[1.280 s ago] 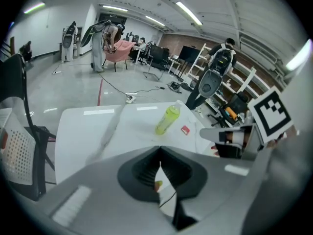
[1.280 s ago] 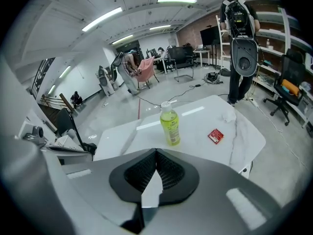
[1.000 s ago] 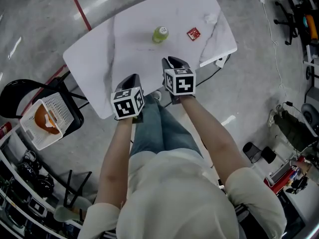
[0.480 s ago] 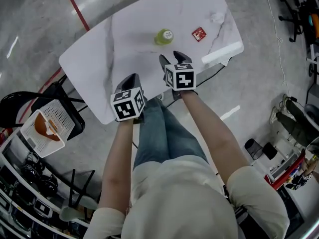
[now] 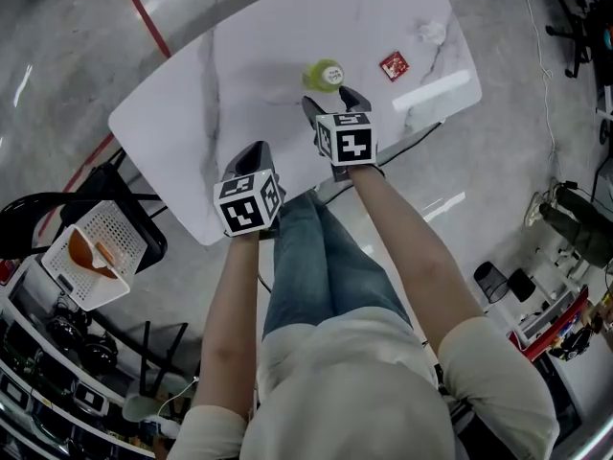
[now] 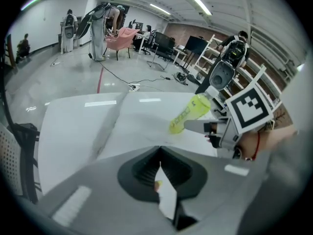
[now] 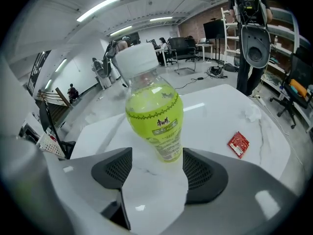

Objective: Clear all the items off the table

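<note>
A yellow-green drink bottle [image 5: 324,75] with a white cap stands upright on the white marble table [image 5: 239,84]. My right gripper [image 5: 330,101] is just short of it and open. Its jaws have just been opening. In the right gripper view the bottle [image 7: 155,121] stands at the mouth of the jaws [image 7: 156,169], and the pads do not touch it. A red packet [image 5: 394,66] and a crumpled tissue [image 5: 433,32] lie further right. My left gripper [image 5: 252,153] is shut and empty over the table's near edge. Its view shows the bottle [image 6: 188,114] ahead to the right.
A white basket [image 5: 91,252] holding something orange sits on a black chair at the left of the table. The person's legs are under the near edge. Shelves and gear line the floor at the left and right.
The right gripper has moved forward and down to the bottle, and its jaws have spread wide. The left gripper has sunk a little toward the table's near edge and stayed shut.
</note>
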